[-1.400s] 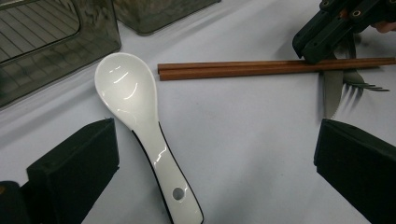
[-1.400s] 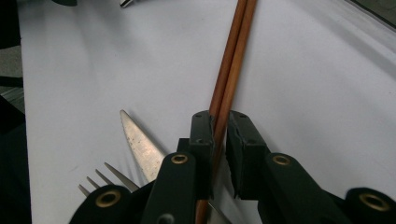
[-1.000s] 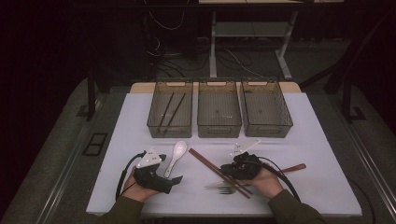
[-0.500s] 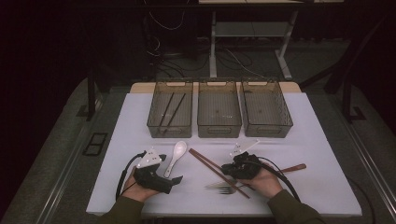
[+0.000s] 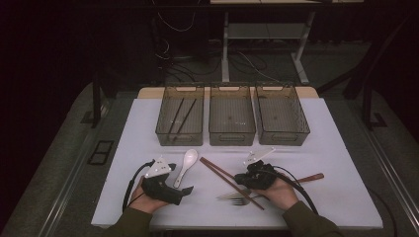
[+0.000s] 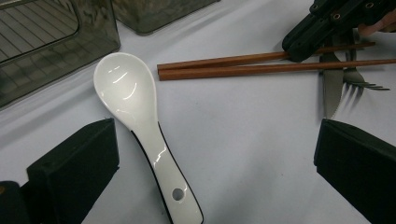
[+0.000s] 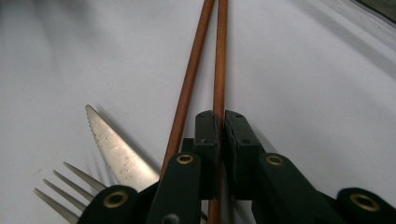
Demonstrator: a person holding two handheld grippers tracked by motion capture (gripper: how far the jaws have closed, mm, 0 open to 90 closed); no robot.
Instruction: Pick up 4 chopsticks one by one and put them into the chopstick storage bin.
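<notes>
Gripping one chopstick (image 7: 219,60) of the brown pair, my right gripper (image 7: 219,122) has just closed its jaws on it, low on the white surface (image 5: 336,148). Its twin (image 7: 189,79), a knife (image 7: 116,151) and fork (image 7: 65,189) lie alongside. My left gripper (image 6: 215,158) stands open around the white spoon (image 6: 140,126), untouched.

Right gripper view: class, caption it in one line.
Black fingers pinch one brown wooden chopstick beside its twin, steel knife and fork.

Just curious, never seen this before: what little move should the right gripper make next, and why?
Probably lift. The right gripper has just been closing and is now shut on one chopstick; the other chopstick lies outside it, beside a knife and fork. A small rise frees it.
</notes>
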